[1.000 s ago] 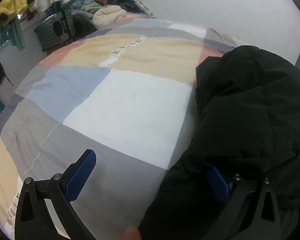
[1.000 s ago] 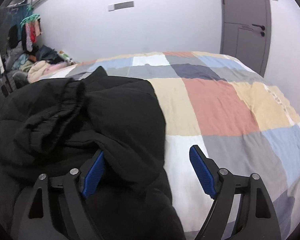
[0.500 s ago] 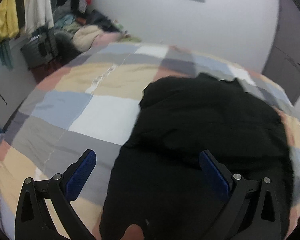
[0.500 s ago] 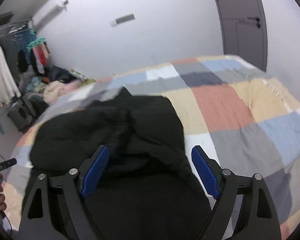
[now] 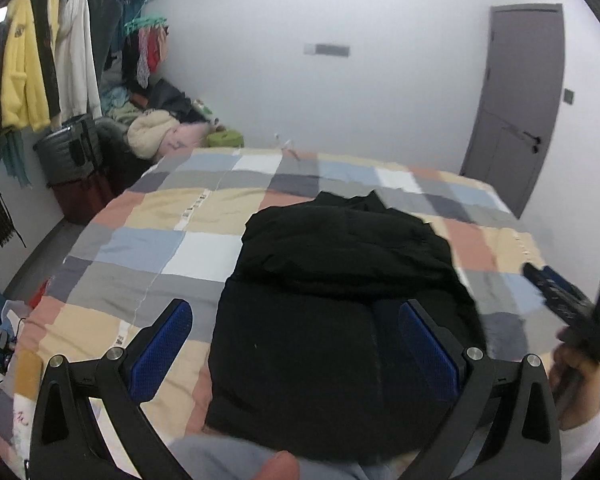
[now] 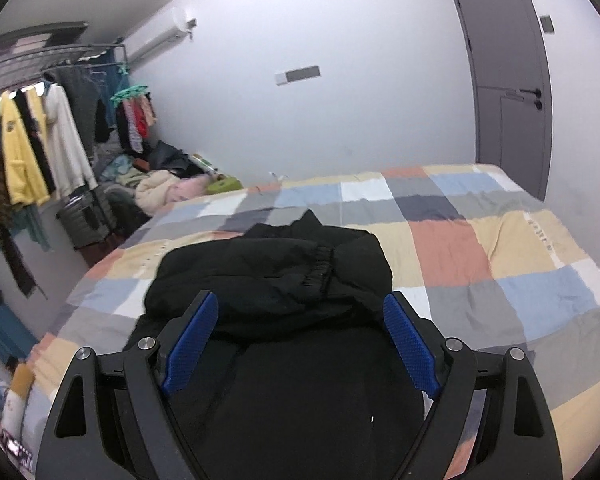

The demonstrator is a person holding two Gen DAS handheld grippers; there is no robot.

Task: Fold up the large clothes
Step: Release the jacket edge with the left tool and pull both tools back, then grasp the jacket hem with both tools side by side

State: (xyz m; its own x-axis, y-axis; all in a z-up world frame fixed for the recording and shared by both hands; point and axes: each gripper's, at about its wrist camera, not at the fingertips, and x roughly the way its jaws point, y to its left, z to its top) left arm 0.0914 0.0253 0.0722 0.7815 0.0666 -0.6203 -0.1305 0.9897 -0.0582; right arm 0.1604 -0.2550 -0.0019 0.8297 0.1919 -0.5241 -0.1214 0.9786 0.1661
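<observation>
A large black jacket (image 5: 340,288) lies folded in a thick bundle on the bed's checked cover (image 5: 148,240); it also shows in the right wrist view (image 6: 276,280), with an elastic cuff on top. My left gripper (image 5: 296,336) is open and empty, held above the near end of the jacket. My right gripper (image 6: 300,340) is open and empty, also raised over the jacket's near part; it shows at the right edge of the left wrist view (image 5: 568,304).
The checked cover (image 6: 500,264) spreads wide to the right. A clothes rack (image 5: 40,64) with hanging garments, a dark bin (image 5: 66,156) and a pile of clothes (image 5: 156,136) stand left of the bed. A grey door (image 5: 516,104) is at the back right.
Both grippers have let go of the jacket, pulled back and risen. The jacket now lies still in a folded bundle.
</observation>
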